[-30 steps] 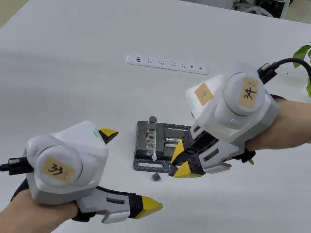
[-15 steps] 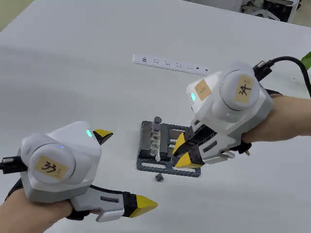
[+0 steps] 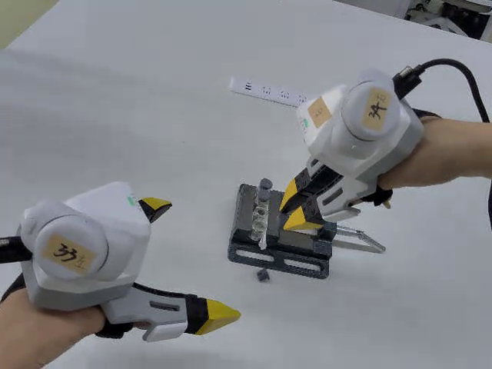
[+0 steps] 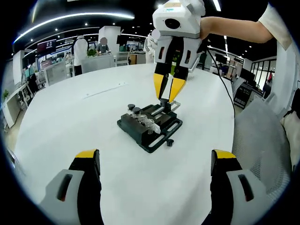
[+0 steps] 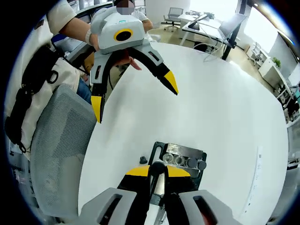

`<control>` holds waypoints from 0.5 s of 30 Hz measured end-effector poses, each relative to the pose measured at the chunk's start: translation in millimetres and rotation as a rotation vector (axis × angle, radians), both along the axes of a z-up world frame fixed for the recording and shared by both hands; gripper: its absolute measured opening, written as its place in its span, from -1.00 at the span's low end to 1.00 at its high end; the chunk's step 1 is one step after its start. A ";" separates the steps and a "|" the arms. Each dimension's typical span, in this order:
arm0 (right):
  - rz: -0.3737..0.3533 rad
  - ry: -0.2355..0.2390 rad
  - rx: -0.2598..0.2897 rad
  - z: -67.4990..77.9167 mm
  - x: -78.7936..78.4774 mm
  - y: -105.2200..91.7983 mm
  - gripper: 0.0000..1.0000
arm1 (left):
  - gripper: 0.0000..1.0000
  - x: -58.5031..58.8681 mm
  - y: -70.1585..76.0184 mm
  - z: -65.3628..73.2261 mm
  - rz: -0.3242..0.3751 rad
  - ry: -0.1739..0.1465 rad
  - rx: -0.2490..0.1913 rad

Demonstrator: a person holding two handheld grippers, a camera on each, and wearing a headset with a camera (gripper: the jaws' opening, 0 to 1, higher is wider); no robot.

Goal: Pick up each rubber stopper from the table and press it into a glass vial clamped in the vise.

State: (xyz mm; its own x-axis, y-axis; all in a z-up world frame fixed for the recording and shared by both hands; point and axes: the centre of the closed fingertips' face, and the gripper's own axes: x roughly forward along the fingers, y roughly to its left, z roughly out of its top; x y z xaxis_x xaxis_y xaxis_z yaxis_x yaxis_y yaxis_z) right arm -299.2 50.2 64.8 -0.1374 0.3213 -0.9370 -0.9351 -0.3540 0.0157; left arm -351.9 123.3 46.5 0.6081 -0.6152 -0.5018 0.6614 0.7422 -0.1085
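Now the right gripper point(image 3: 284, 219) hangs over the vise point(image 3: 292, 261), jaws nearly closed, can't tell if holding anything; left gripper point(image 3: 192, 259) wide open, empty. Two vials point(image 4: 148, 123) unplugged; loose stopper point(image 3: 263, 274) lies beside vise, prob. next pick, needs jaws opened

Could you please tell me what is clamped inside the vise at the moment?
A row of glass vials stands in the vise. Two at one end carry dark stoppers; the rest look open. Their lower parts are hidden by the vise itself.
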 end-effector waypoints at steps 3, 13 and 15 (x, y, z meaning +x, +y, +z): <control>0.018 -0.015 -0.014 -2.6 6.1 2.3 -0.89 | 0.97 0.1 4.6 -0.6 0.016 0.003 -0.003; 0.054 -0.050 -0.048 -16.5 20.9 10.9 -0.89 | 0.97 -0.4 20.2 -4.8 0.056 0.015 -0.008; 0.056 -0.056 -0.056 -20.4 24.4 12.0 -0.89 | 0.97 -0.8 22.4 -6.0 0.062 0.019 -0.006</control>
